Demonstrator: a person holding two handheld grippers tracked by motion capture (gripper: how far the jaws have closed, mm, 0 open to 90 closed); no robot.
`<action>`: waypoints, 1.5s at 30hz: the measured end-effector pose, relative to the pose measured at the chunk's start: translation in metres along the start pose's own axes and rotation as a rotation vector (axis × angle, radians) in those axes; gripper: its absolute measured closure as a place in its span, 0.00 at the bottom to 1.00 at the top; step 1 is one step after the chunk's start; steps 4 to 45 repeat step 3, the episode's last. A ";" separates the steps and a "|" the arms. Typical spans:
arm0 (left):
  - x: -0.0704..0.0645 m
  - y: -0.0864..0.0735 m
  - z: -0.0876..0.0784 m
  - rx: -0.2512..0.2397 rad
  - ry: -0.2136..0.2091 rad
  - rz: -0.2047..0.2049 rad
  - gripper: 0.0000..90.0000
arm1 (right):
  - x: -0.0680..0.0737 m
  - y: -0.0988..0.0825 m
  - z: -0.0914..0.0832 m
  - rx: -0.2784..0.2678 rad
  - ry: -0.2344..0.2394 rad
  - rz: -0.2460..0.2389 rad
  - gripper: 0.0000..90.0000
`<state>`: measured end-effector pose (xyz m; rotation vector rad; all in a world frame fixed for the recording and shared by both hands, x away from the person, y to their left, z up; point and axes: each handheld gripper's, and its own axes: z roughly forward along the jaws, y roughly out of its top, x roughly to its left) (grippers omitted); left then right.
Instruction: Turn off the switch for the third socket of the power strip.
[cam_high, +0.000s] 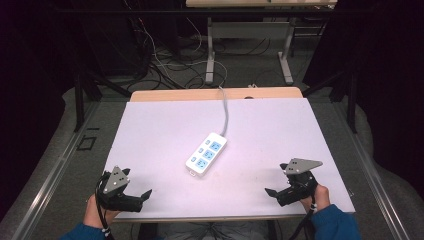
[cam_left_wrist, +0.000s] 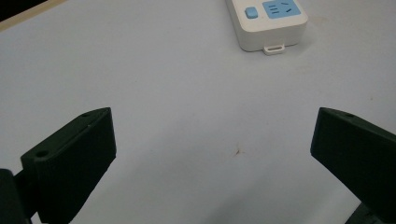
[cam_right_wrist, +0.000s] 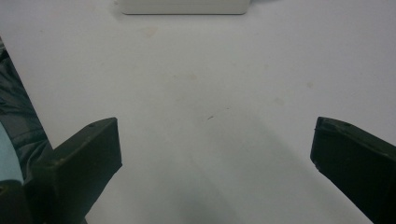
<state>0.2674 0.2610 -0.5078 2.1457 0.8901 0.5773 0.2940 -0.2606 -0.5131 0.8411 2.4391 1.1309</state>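
A white power strip (cam_high: 206, 154) with blue sockets lies slantwise in the middle of the white table top (cam_high: 150, 130); its grey cord (cam_high: 226, 112) runs off over the far edge. Its near end (cam_left_wrist: 272, 25) appears at the top of the left gripper view, and its side (cam_right_wrist: 183, 7) at the top edge of the right gripper view. My left gripper (cam_high: 148, 194) rests at the front left corner, jaws wide apart and nothing between them. At the front right, my right gripper (cam_high: 269, 191) is likewise open and empty, pointing toward the middle.
The wooden table edge (cam_high: 215, 94) shows at the far side. Beyond it stand a table frame's metal legs (cam_high: 210, 60) and tangled cables (cam_high: 165, 60) on the floor. Dark cloth (cam_right_wrist: 18, 121) lies past the table's edge in the right gripper view.
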 end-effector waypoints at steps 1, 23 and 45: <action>0.000 0.000 0.000 0.000 -0.001 -0.004 0.00 | 0.000 0.000 0.000 -0.001 0.000 -0.002 0.01; 0.001 0.000 0.001 0.001 0.005 0.005 0.00 | 0.000 0.000 0.000 0.002 0.001 0.008 0.01; 0.001 0.000 0.001 0.001 0.005 0.005 0.00 | 0.000 0.000 0.000 0.002 0.001 0.008 0.01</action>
